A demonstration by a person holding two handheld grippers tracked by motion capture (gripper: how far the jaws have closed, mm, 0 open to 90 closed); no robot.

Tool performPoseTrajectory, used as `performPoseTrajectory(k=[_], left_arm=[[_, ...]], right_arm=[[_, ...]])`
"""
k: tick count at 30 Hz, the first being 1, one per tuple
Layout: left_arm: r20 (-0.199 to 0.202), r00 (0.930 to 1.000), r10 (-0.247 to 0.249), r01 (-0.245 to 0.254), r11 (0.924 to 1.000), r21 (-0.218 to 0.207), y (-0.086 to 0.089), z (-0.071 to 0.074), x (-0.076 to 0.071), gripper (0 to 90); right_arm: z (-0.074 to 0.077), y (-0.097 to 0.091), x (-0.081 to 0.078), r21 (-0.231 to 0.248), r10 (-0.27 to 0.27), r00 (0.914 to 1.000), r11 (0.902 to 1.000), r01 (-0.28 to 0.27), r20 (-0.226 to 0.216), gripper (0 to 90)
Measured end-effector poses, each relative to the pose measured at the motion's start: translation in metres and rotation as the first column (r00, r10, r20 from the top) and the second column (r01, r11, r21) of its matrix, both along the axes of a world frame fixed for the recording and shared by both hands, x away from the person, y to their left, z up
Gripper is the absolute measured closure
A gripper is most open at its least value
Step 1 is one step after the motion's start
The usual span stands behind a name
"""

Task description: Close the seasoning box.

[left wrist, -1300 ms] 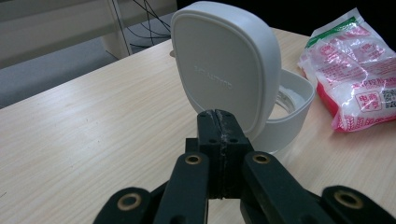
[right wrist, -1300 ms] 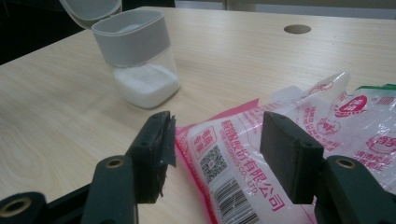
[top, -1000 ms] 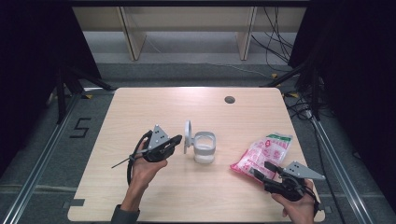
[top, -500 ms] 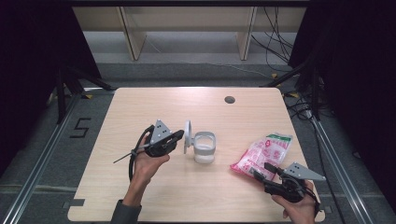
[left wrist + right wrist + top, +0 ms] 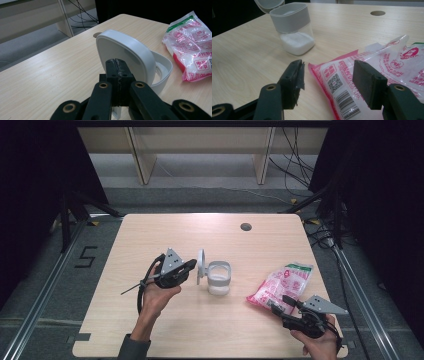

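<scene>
Barcode on the pink bag (image 5: pixel 352 82) shows between the spread right hand-held gripper (image 5: pixel 327 82) jaws.

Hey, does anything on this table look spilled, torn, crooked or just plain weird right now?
No spill shows. The one odd thing is the pad on one jaw of the right gripper: its black covering is frayed and peeling at the edge. The jar stands upright with its lid swung open, and the pink bag lies flat.

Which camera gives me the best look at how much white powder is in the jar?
The right gripper view: the jar stands side-on, its white powder filling the clear bottom. The high view looks down into its mouth; the left gripper view has the open lid blocking it.
</scene>
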State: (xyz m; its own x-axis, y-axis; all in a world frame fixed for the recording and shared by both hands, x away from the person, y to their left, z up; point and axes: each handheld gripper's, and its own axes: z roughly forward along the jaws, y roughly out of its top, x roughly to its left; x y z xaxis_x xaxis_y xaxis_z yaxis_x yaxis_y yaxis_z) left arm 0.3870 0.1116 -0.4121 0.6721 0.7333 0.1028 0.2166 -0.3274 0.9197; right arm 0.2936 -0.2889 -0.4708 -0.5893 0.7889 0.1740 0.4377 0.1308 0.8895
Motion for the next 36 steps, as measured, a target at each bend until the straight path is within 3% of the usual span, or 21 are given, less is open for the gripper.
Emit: performPoseTrajectory(k=[2,4,11,13,14,16,17,21,22,27,32,36], left_arm=[[0.0,1.0,0.001,-0.001,1.0,0.007,-0.0002,-0.0001,-0.0011,89.3],[-0.003,1.0,-0.002,0.002,1.0,0.004,0.0001,-0.0003,-0.0011,89.4],[-0.002,1.0,0.001,-0.001,0.9999,0.011,0.0009,-0.0006,-0.0009,89.4],[-0.001,1.0,0.002,-0.002,1.0,0.006,0.0016,-0.0004,-0.0015,89.4],[0.008,1.0,-0.003,0.002,0.9999,0.015,0.0029,0.0004,-0.0015,89.4],[0.005,1.0,0.005,-0.005,1.0,0.004,0.0031,0.0005,-0.0026,89.4],[0.005,1.0,0.006,-0.006,1.0,0.006,0.0032,0.0005,-0.0031,89.4],[0.008,1.0,0.002,-0.002,0.9999,0.011,0.0032,-0.0002,-0.0037,89.4],[0.005,1.0,0.001,-0.001,1.0,0.01,0.0029,-0.0005,-0.0035,89.3],[0.004,1.0,-0.005,0.005,1.0,0.007,0.0018,0.0,-0.0034,89.4],[0.007,1.0,-0.002,0.002,0.9999,0.011,0.0012,0.0009,-0.0047,89.4],[0.008,1.0,-0.003,0.003,0.9999,0.015,-0.0007,0.0012,-0.0054,89.3]], right_arm=[[0.0007,0.0018,-0.0023,0.01,-0.01,0.9997,0.9999,0.011,-0.022,42.1],[-0.0004,0.0017,0.0001,0.003,0.003,1.0,1.0,-0.003,0.004,42.1],[0.0002,0.0031,-0.0017,0.007,-0.005,0.9996,1.0,0.006,-0.028,42.1],[-0.001,0.0027,-0.0008,-0.001,-0.013,0.9999,0.9999,0.013,-0.005,42.1],[-0.0014,0.0019,0.0008,-0.005,-0.006,0.9995,1.0,0.006,0.03,42.1],[-0.0009,0.0014,0.0004,-0.014,0.001,0.9996,0.9999,0.0,0.028,42.1],[-0.0011,0.0008,0.0011,-0.025,-0.002,0.9987,0.9997,0.003,0.05,42.0],[-0.0005,0.001,0.0003,-0.032,0.004,0.999,0.9995,-0.003,0.044,41.9],[-0.0007,0.0029,-0.0012,-0.01,0.001,1.0,0.9999,-0.001,0.01,41.9],[-0.0007,0.0008,-0.0005,-0.04,0.008,0.999,0.9992,-0.006,0.044,41.9],[-0.0016,0.003,-0.0028,-0.015,-0.009,0.9997,0.9998,0.009,0.025,41.9],[-0.0011,0.0007,-0.0023,-0.033,0.003,0.9987,0.9994,-0.001,0.05,41.9]])
